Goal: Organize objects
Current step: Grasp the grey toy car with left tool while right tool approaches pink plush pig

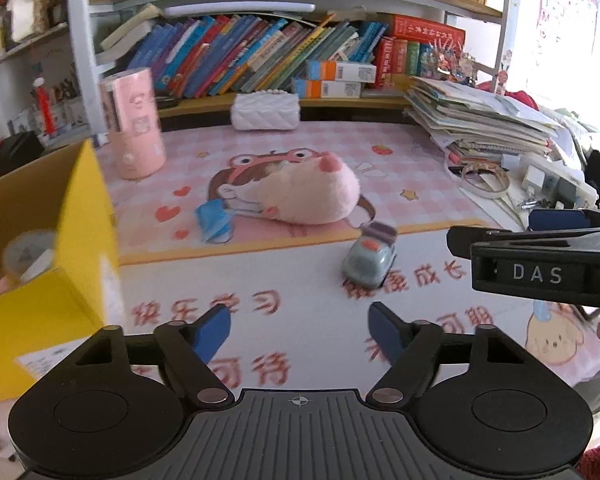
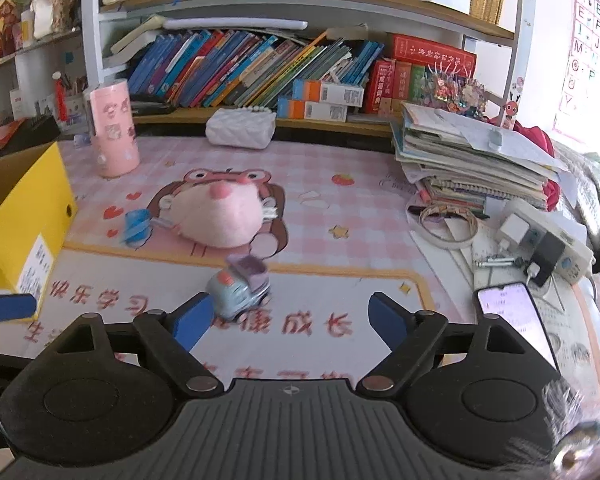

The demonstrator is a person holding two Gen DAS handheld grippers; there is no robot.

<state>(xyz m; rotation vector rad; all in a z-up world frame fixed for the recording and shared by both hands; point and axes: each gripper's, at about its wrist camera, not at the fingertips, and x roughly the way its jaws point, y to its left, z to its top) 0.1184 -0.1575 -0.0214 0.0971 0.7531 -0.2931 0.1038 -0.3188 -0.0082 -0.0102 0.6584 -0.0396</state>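
A small grey-blue toy car (image 1: 369,259) (image 2: 240,293) stands on the desk mat. A pink plush toy (image 1: 308,192) (image 2: 220,216) lies behind it, with a small blue object (image 1: 214,220) (image 2: 136,226) at its left. A yellow cardboard box (image 1: 40,280) (image 2: 24,216) stands open at the left. My left gripper (image 1: 300,332) is open and empty above the mat, near the box. My right gripper (image 2: 290,320) is open and empty, with the car just ahead of its left finger (image 2: 192,320). The right gripper's body also shows in the left wrist view (image 1: 540,268).
A pink cylinder (image 1: 134,124) (image 2: 112,128) and a white quilted pouch (image 1: 266,111) (image 2: 240,127) stand at the back. A stack of papers (image 2: 468,156), a power strip (image 2: 548,244) and a phone (image 2: 512,320) lie at the right. A bookshelf (image 2: 260,68) runs behind.
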